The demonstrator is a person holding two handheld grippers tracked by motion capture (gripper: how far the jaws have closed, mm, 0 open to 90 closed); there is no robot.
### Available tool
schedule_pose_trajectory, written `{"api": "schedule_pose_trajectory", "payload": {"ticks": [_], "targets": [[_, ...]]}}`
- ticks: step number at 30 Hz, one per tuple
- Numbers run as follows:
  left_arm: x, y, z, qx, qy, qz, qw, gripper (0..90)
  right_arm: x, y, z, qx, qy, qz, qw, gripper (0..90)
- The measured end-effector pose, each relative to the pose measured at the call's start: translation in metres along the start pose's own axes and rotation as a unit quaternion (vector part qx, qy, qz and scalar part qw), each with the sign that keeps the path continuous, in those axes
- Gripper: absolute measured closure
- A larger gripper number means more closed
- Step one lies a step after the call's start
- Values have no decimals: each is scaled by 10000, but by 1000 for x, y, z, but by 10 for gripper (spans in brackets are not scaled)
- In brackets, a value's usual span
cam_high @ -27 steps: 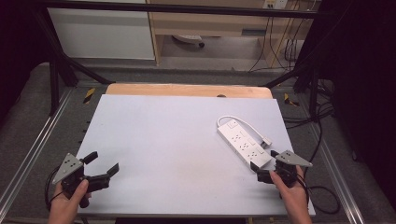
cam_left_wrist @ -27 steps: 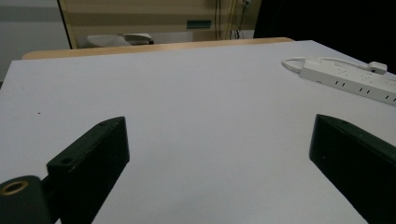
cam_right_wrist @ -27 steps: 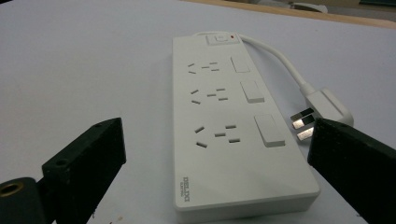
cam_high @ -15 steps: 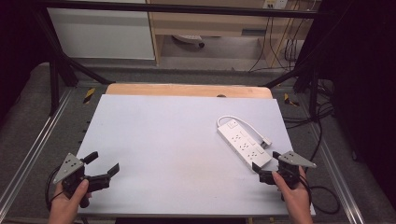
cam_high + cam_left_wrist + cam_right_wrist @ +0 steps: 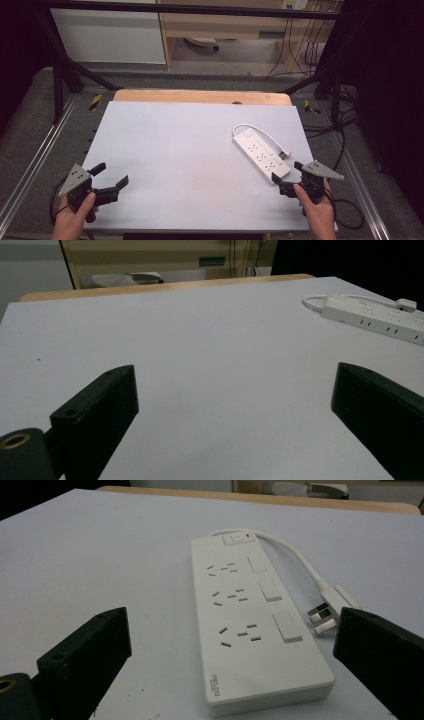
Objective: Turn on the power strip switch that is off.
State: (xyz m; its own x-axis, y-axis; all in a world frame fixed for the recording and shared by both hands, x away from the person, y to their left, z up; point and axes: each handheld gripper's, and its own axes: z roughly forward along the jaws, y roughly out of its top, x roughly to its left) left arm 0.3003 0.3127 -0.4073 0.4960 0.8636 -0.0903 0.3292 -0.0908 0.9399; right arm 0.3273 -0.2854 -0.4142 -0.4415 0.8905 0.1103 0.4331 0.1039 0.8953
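A white power strip with three sockets lies flat at the right of the table, its short cable looped back to a plug beside it. My right gripper sits at the strip's near end, open, with the strip and plug lying just ahead between its wide jaws and nothing touching the pads. My left gripper rests open near the front left corner over bare table, far from the strip.
The white tabletop has a wooden strip along its far edge. Metal rails run down both sides. A black cable trails off the right gripper past the table's right edge.
My right gripper has drifted slightly to the right, staying at the strip's near end. The left gripper and the power strip have not moved.
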Motion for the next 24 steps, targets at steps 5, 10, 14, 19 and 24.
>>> {"api": "schedule_pose_trajectory", "payload": {"ticks": [5,10,14,19,24], "targets": [[0,0,0,22,-3,8,10000,50,4,8,-3,-116,32,-45,9999,22],[0,0,0,30,-6,24,10000,49,4,16,-7,-246,74,26,9997,23],[0,0,0,34,-18,13,10000,50,3,22,-11,-345,81,75,9993,23],[0,0,0,47,-5,17,10000,50,2,27,-14,-385,64,83,9992,24],[0,-1,1,70,-10,17,10000,49,2,30,-14,-387,72,97,9992,27]]}}
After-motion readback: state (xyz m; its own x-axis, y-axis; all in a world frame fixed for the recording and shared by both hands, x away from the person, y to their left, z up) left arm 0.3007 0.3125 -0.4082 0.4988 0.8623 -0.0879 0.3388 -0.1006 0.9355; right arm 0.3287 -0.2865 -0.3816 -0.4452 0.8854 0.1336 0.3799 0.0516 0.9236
